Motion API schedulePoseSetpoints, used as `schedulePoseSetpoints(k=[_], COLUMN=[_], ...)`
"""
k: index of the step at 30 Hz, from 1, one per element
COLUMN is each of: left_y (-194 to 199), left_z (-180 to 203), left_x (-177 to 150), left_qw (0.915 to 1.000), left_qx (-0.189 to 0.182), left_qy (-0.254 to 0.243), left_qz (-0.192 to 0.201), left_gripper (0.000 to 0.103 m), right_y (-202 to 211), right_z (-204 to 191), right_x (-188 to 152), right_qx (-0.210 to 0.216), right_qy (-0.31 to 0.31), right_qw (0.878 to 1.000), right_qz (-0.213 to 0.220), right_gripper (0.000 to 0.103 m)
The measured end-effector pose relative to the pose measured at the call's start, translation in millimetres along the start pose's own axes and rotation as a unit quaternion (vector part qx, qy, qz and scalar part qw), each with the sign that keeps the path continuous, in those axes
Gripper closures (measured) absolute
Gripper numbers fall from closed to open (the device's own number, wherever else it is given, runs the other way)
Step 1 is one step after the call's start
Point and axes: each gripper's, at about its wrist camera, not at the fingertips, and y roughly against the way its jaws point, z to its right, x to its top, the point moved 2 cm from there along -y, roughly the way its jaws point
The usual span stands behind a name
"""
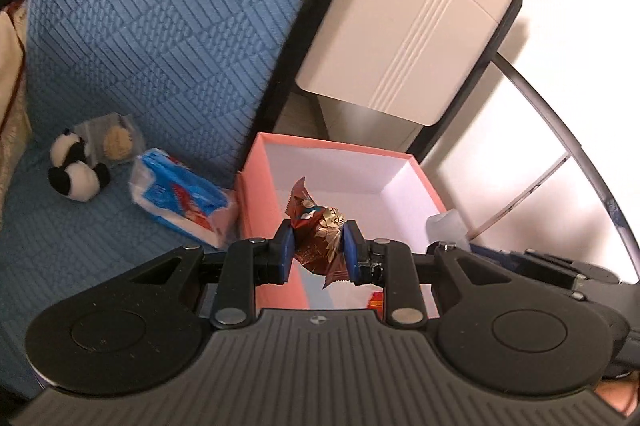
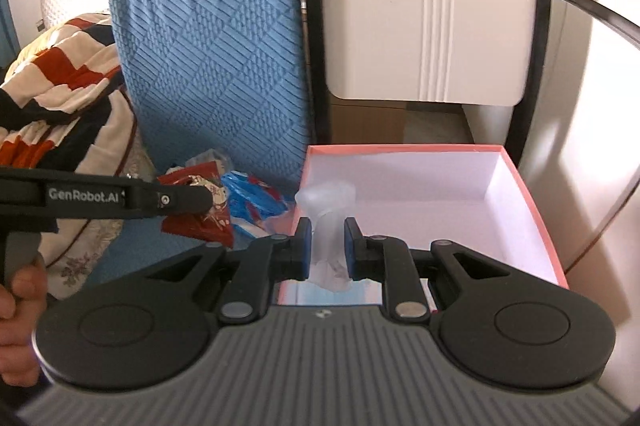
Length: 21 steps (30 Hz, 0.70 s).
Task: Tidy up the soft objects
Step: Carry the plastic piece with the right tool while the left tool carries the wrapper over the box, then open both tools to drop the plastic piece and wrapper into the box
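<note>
My left gripper point(image 1: 318, 246) is shut on a brown and gold snack packet point(image 1: 320, 234), held above the near left part of the pink box point(image 1: 256, 178). The packet also shows beside that gripper's arm in the right wrist view as the snack packet point(image 2: 200, 214). My right gripper point(image 2: 326, 250) is shut on a frosted translucent soft pouch point(image 2: 328, 222), above the near edge of the pink box point(image 2: 536, 210), whose white inside looks bare. On the blue seat lie a panda plush point(image 1: 74, 168), a clear pouch with a tan puff point(image 1: 112, 142) and a blue tissue pack point(image 1: 180, 194).
The blue quilted sofa back point(image 1: 160, 26) rises behind the seat. A beige cabinet point(image 2: 424, 18) with a black frame stands behind the box. A patterned blanket point(image 2: 64, 82) lies at the left. A person's hand point(image 2: 16, 310) holds the left gripper's grip.
</note>
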Motion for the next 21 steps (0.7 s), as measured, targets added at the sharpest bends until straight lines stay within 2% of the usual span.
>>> schedulePoseSetpoints(k=[9,21], left_y=[-35,-90], left_z=[38,59], left_x=[-10,-36], left_qw=[0.9996,0.9972], left_qx=[-0.012,0.012], left_qy=[-0.005,-0.012], left_qz=[-0.024,-0.072], left_gripper=[0.073,0.073], right_y=[0,-21], right_z=[41,99], right_x=[-21,-70], right_qx=[-0.022,-0.044], right_qy=[-0.019,-0.062], right_qw=[0.999,0.995], right_qz=[-0.016,-0.059], right_gripper=[0.082,0.082])
